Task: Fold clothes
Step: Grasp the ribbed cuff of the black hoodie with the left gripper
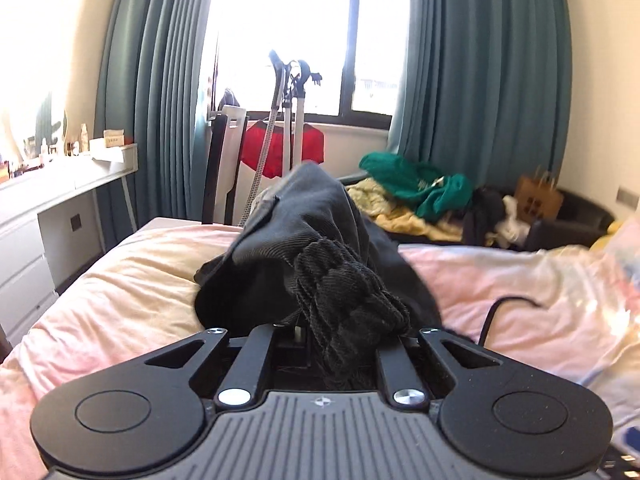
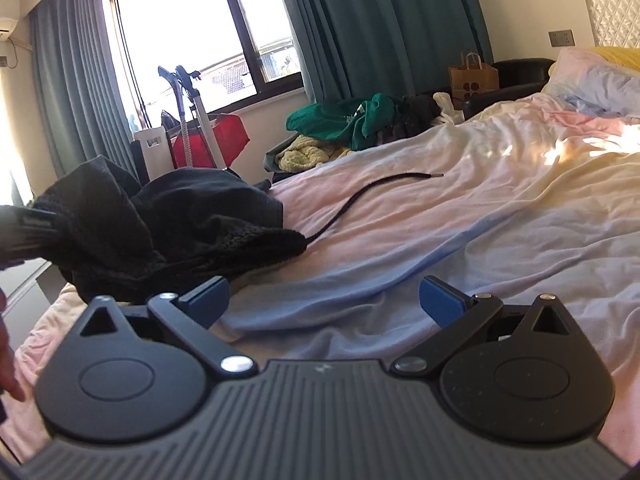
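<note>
A black garment (image 1: 320,232) with a ribbed knit edge is lifted off the pink bed cover (image 1: 120,280). My left gripper (image 1: 320,332) is shut on its bunched knit edge, and the cloth hides the fingertips. In the right wrist view the same garment (image 2: 172,224) hangs in a heap at the left, held up by the left gripper (image 2: 28,228) at the frame's edge. Its black drawstring (image 2: 360,196) trails across the cover (image 2: 440,240). My right gripper (image 2: 324,300) stands open just above the cover, to the right of the garment, with nothing between its blue pads (image 2: 208,300).
A dark sofa (image 2: 516,76) beyond the bed carries a pile of green (image 2: 348,116), yellow and dark clothes and a brown paper bag (image 2: 474,76). A garment steamer (image 1: 294,120) and a red cloth stand by the window. A white desk (image 1: 60,200) is left; pillows (image 2: 592,80) lie far right.
</note>
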Demonstrator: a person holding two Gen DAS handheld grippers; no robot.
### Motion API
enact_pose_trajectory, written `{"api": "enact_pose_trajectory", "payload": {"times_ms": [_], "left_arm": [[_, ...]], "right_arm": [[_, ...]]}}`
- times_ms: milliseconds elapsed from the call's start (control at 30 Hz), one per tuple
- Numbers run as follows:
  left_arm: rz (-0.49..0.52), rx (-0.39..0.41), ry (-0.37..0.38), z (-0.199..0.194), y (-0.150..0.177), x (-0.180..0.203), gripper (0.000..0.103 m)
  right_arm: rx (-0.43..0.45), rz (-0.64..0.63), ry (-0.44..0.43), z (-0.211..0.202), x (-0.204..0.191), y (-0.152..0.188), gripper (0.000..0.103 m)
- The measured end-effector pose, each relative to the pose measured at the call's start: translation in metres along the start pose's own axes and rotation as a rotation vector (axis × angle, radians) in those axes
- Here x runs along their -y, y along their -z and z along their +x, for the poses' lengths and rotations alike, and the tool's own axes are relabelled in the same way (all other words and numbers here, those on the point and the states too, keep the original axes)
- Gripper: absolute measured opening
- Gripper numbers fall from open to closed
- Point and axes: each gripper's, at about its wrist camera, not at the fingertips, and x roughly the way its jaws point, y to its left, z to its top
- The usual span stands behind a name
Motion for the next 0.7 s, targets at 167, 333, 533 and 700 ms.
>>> {"api": "enact_pose_trajectory", "payload": {"times_ms": [167,333,533,700], "left_arm": [[-0.074,-0.01,0.013,-0.054,-0.007,-0.049,0.009],[-0.111,-0.092,-0.052,-0.08,0.019,-0.125,0.01],[-0.123,-0.262,-0.079,-0.079,0.068,-0.199,0.011],[-0.095,-0.271,-0.101,-0.078,0.09,-0.2,0.015]], "right_arm": [[-0.002,-0.045,-0.035,-0.006,-0.012,0.0,0.103],[-0.024,-0.087,-0.088,-0.012,-0.031,0.003,0.103],[-0.018,-0.154,-0.147,-0.022,-0.057,0.009,0.103],[-0.009,-0.199,-0.133,-0.017,-0.071,0.015,0.103]]}}
